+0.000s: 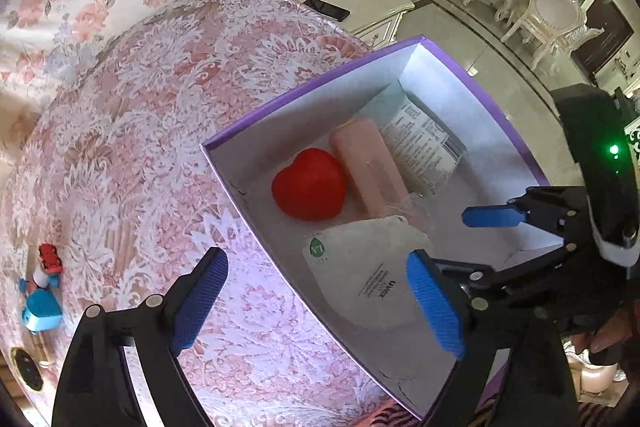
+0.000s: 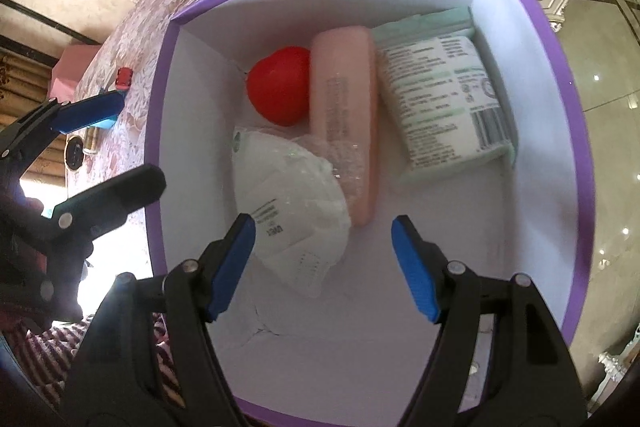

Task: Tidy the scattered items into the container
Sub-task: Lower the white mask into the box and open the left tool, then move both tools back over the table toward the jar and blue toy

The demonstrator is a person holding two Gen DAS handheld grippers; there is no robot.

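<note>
- At the far left of the left wrist view, a red toy car and a blue-and-white toy are seen lying on the floral tablecloth, well apart from the box; these appear to be the items left to tidy.
- The left gripper is held with jaws wide and nothing between them, straddling the near wall of the purple box, over the face mask.
- The step in hand is judged to be a release; it is done well if the jaws are lifted straight up, so the mask is not snagged.
- Inside the box, left to right, a red heart-shaped object, a pink tube and a pack of wipes are seen, with the mask in front.
- The right gripper is held partly open and empty above the box floor.
</note>
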